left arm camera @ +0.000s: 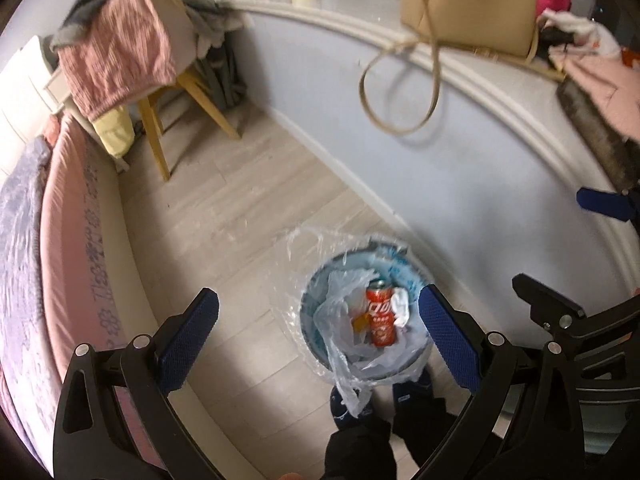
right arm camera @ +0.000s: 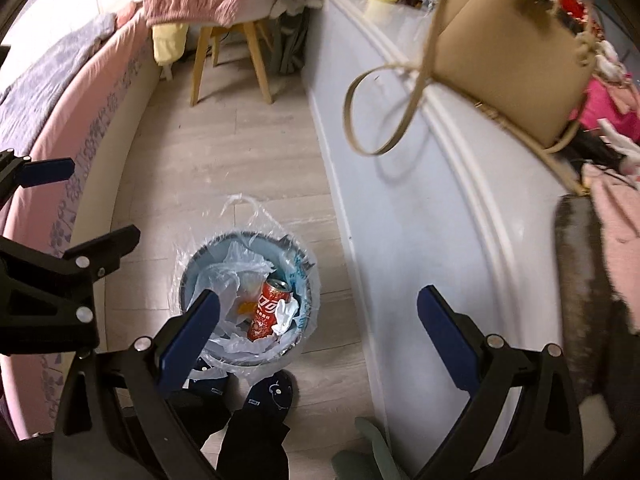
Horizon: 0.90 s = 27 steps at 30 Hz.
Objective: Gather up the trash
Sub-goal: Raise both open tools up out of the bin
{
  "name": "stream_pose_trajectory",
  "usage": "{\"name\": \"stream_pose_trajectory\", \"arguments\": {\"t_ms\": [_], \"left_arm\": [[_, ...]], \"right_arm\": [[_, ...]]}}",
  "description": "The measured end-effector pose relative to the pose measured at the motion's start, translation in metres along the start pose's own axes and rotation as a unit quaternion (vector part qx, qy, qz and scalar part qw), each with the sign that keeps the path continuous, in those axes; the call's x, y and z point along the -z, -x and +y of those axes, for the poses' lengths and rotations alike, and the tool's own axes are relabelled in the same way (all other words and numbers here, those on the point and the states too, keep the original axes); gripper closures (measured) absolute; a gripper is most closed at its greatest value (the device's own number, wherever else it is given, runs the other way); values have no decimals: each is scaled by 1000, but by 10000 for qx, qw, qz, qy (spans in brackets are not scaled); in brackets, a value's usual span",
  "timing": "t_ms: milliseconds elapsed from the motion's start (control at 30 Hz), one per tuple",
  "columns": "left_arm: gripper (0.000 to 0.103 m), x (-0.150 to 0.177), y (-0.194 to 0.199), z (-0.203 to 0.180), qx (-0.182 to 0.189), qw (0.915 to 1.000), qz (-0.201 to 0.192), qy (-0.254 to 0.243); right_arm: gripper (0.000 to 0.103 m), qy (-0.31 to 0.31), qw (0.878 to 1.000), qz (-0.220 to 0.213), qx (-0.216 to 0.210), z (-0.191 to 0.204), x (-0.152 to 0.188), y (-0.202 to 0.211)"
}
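A round blue trash bin [left arm camera: 320, 350] [right arm camera: 188, 280] lined with a clear plastic bag stands on the wooden floor by the pale cabinet. Inside lie a red soda can [left arm camera: 380, 318] [right arm camera: 269, 310], a crumpled white tissue [left arm camera: 401, 306] [right arm camera: 286, 311] and something orange [left arm camera: 359, 322] [right arm camera: 243, 307]. My left gripper [left arm camera: 318, 336] is open and empty, held high above the bin. My right gripper [right arm camera: 318, 336] is open and empty too, above the floor just right of the bin. Each gripper shows at the edge of the other's view.
A tan handbag [left arm camera: 472, 4] [right arm camera: 516, 64] sits on the cabinet top, its strap hanging over the edge. A bed with pink bedding [left arm camera: 68, 240] [right arm camera: 80, 92] runs along the left. A wooden chair [left arm camera: 160, 128] [right arm camera: 228, 40] draped with clothes stands behind. My slippered feet [right arm camera: 272, 396] are near the bin.
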<state>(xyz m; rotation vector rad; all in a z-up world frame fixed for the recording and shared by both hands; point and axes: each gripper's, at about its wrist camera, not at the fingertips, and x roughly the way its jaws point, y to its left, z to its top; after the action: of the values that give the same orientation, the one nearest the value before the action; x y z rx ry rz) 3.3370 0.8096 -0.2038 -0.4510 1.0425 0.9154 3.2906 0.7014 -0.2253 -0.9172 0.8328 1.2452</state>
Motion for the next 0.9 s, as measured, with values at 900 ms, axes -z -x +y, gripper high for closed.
{"name": "stream_pose_trajectory", "arguments": {"t_ms": [900], "left_arm": [[6, -42, 109, -7, 66, 9983, -573, 119]], "right_arm": [[7, 336, 9979, -537, 134, -9, -23, 95]]}}
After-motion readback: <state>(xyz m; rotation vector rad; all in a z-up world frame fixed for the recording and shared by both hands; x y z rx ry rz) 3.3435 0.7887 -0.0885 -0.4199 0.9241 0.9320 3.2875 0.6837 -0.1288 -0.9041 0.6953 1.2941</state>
